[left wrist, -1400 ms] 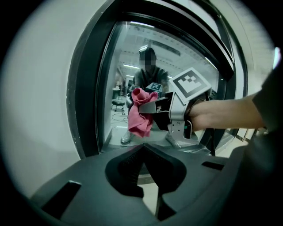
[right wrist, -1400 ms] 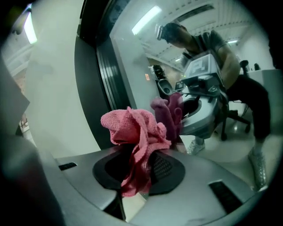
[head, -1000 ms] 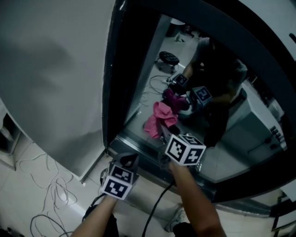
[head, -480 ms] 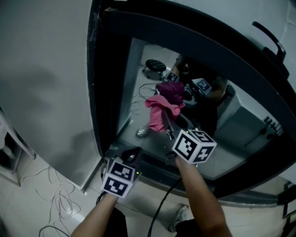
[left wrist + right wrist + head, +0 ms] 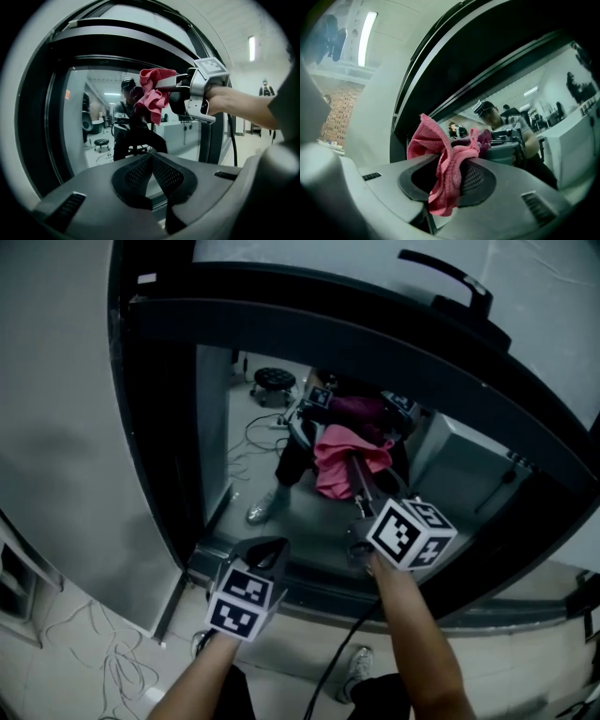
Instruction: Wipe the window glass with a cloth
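Observation:
A pink cloth (image 5: 345, 457) is pressed against the window glass (image 5: 248, 442), which mirrors the person and both grippers. My right gripper (image 5: 357, 472) is shut on the pink cloth, its marker cube lower right of it. The right gripper view has the cloth (image 5: 440, 173) bunched between the jaws of my right gripper (image 5: 451, 161), hanging over the pads. My left gripper (image 5: 272, 551) sits low by the bottom frame, shut and holding nothing. In the left gripper view, the left gripper (image 5: 151, 158) has its jaws meeting, and the cloth (image 5: 153, 93) shows above on the glass (image 5: 89, 126).
A thick black frame (image 5: 155, 427) surrounds the glass, with a black handle (image 5: 448, 282) at the upper right. A grey wall (image 5: 52, 381) lies left. Loose cables (image 5: 94, 652) lie on the floor below. A stool (image 5: 274, 381) shows in the reflection.
My right gripper has slid the pink cloth rightward across the glass, away from the left frame. The left gripper has stayed low by the bottom frame. The head view has tilted upward.

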### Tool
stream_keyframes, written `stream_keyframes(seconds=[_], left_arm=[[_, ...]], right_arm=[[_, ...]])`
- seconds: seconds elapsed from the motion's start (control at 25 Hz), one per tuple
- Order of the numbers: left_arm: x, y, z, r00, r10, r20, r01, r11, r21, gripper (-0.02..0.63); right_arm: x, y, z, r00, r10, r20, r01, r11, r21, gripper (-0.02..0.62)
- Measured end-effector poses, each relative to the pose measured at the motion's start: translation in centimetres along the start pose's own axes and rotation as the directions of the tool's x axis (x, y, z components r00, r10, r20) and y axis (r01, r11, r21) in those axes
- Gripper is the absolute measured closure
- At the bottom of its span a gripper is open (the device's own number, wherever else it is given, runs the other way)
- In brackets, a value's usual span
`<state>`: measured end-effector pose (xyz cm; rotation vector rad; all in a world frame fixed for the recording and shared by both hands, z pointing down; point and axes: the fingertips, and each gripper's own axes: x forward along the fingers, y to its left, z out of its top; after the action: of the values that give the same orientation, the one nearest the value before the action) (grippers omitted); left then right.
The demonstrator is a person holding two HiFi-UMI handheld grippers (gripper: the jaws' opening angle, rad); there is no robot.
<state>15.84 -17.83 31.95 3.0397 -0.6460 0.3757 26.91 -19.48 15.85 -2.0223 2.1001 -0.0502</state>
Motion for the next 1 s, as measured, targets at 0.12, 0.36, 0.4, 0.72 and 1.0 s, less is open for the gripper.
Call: stream_keyframes(seconds=[0.12, 0.36, 0.4, 0.72, 1.0], left_arm=[[1.1, -1.9, 1.0, 0.999, -0.036, 0.01, 0.035, 0.999, 0.024, 0.601], [3.4, -5.9, 2.1, 0.995, -0.097, 0.006, 0.096, 0.994, 0.054, 0.601], [3.7, -6.6, 2.3, 0.994, -0.106, 0.005, 0.106, 0.993, 0.059, 0.601], [5.9, -11.0, 2.4, 0.986, -0.165, -0.012, 0.166, 0.983, 0.078, 0.601], [7.2, -13.5, 1.6, 0.979, -0.2, -0.032, 0.202, 0.976, 0.084, 0.601]], right_arm=[[-2.2, -2.3, 1.3, 0.999, -0.036, 0.038, 0.037, 0.999, -0.027, 0.509], [-6.7, -7.5, 3.1, 0.989, -0.127, 0.078, 0.13, 0.991, -0.037, 0.509], [-7.5, -8.3, 3.4, 0.986, -0.142, 0.084, 0.145, 0.989, -0.035, 0.509], [-13.3, -13.9, 4.7, 0.955, -0.269, 0.123, 0.272, 0.962, -0.009, 0.509], [-18.1, -19.0, 4.3, 0.913, -0.383, 0.138, 0.383, 0.923, 0.027, 0.509]])
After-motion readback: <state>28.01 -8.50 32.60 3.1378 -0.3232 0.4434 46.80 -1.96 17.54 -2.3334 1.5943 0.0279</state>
